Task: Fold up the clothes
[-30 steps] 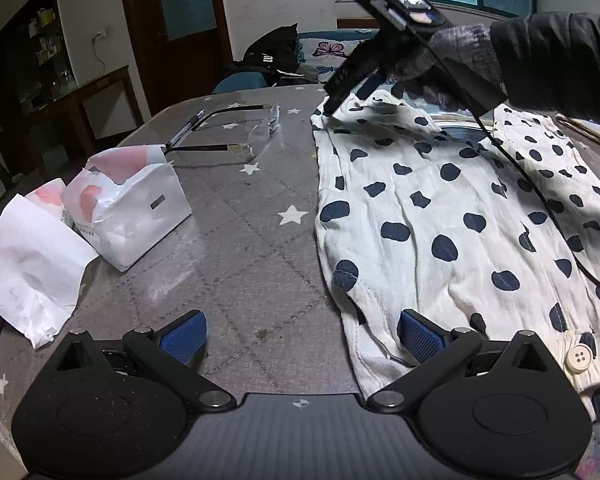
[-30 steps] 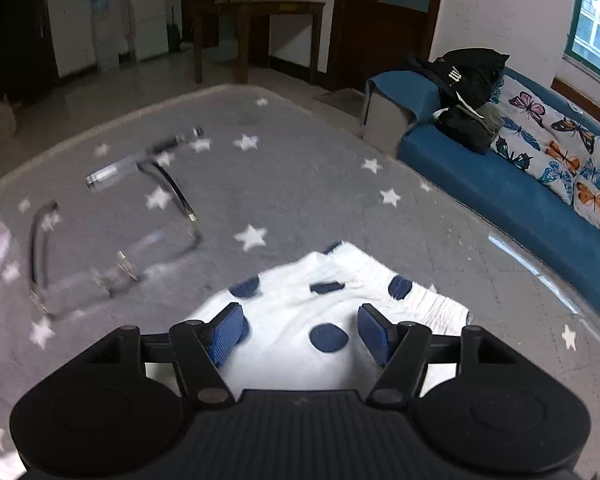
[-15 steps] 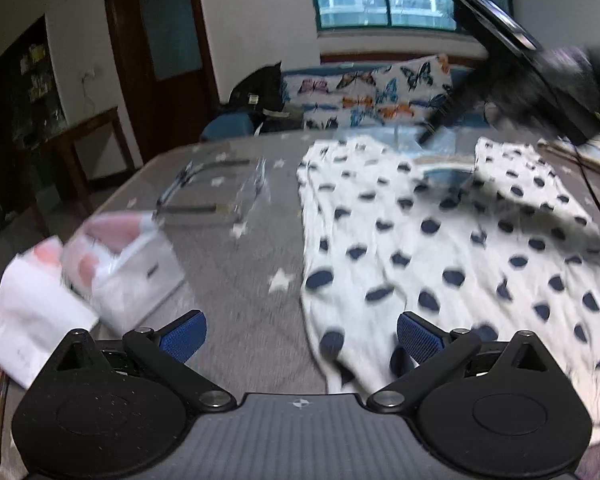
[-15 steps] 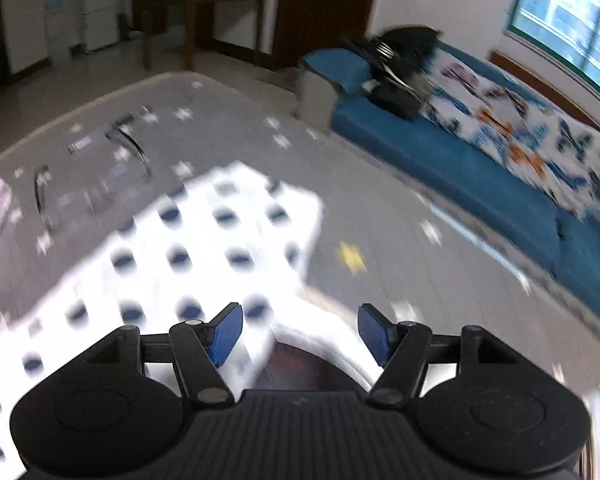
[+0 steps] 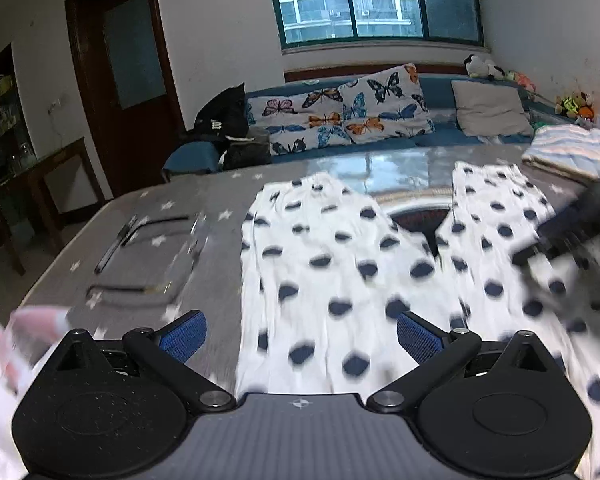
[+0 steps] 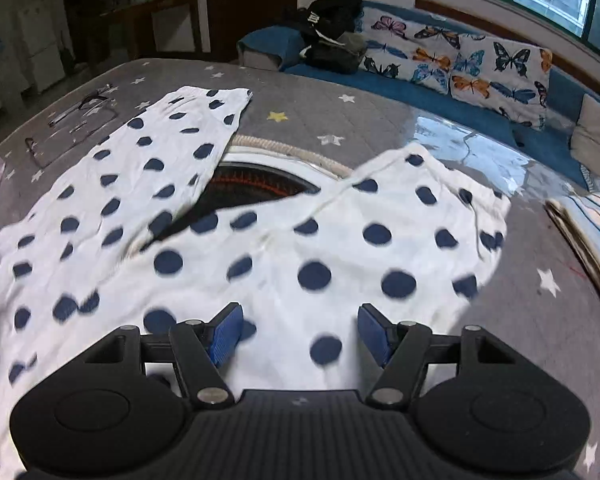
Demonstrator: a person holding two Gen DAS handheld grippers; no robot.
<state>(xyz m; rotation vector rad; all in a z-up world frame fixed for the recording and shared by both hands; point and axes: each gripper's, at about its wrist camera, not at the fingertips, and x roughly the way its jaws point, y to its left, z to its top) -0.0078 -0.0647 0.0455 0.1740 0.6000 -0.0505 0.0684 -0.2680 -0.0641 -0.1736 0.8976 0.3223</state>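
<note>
At the far left of the left wrist view we see a blurred white and pink package (image 5: 4, 344) at the table edge. Next to it a pair of clear safety glasses (image 5: 152, 256) lies on the grey star-print tablecloth (image 5: 220, 272), temples unfolded. The left gripper (image 5: 300, 338) hovers above the table with its blue pads (image 5: 182, 336) spread wide — released, with nothing between them. One pad sits over bare cloth, the other over the garment.

The task item is a pair of white trousers with navy polka dots (image 5: 332, 264). We find them spread flat at the table centre, the two legs running away from the camera and parted in a V. Through that gap a round recess (image 5: 418, 222) in the table shows, dark with a pale rim.

Further right, the right gripper appears in the left view only as a dark blur (image 5: 560, 248) above the right trouser leg. In its own view the right gripper (image 6: 300, 334) is also unclenched — the pads stand apart above the dotted fabric and grasp nothing. Whether they touch the cloth we cannot tell.

At the far right a folded striped garment (image 5: 568, 152) rests near the table edge. Behind the table runs a blue sofa (image 6: 420, 84) with butterfly-print cushions (image 5: 340, 116).
</note>
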